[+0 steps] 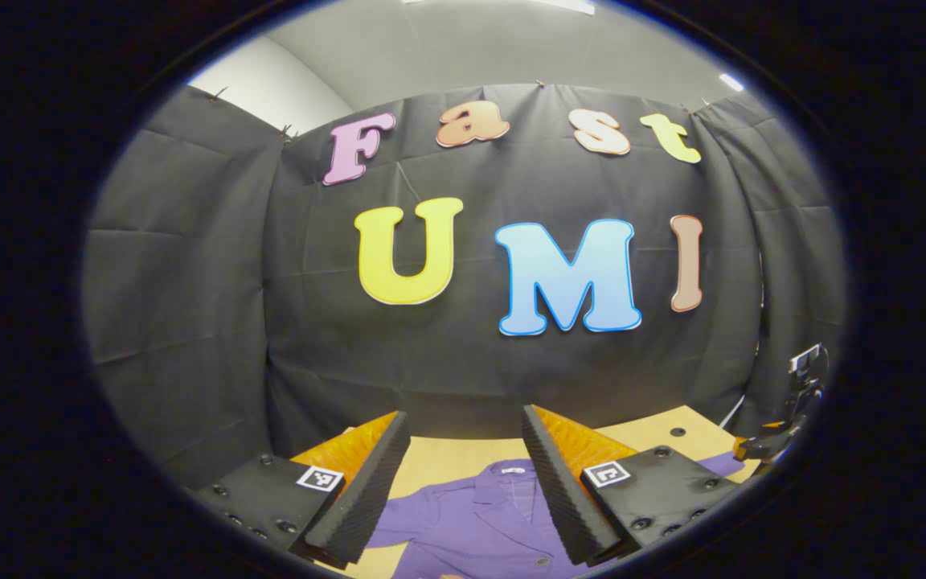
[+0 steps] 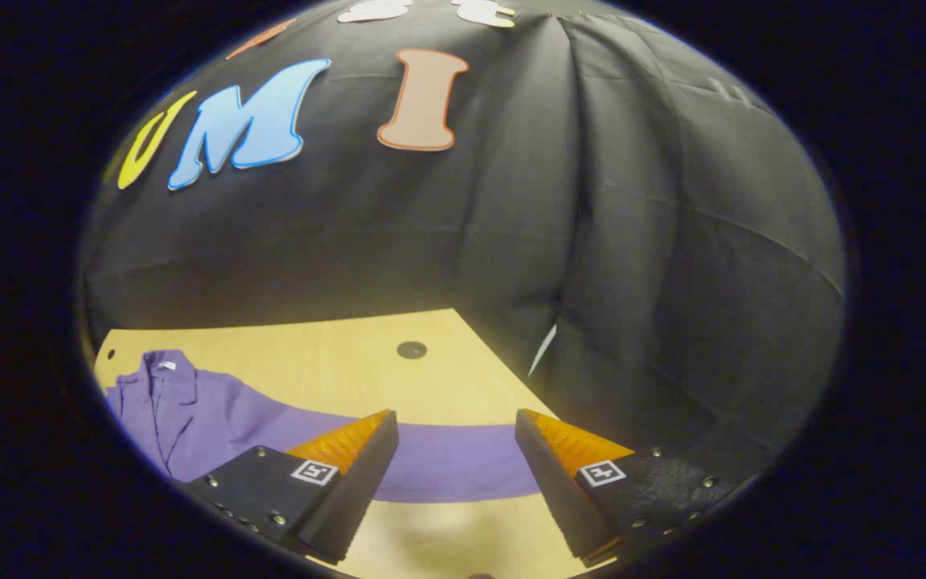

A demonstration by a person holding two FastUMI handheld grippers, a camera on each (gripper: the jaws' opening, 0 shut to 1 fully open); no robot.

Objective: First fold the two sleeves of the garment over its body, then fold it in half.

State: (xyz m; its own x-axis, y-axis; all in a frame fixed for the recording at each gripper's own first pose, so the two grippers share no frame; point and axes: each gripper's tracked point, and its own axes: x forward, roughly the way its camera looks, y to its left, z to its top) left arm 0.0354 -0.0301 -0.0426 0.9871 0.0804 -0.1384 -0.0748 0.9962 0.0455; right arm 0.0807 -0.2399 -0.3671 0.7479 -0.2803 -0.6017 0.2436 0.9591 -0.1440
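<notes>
Purple garment lying flat on the wooden counter, collar toward the far wall; in the left gripper view its lower body is cut off at the near edge and both flanks are hidden behind the fingers. Left gripper: fingers spread wide above the collar area, holding nothing. The right gripper view shows the garment at the left with one sleeve stretched out to the right across the counter; the cuff end is hidden behind the right-hand finger. Right gripper: fingers wide apart over the sleeve, gripping nothing. A small white neck label is too small to read. Dark round hole in the counter beyond the sleeve.
</notes>
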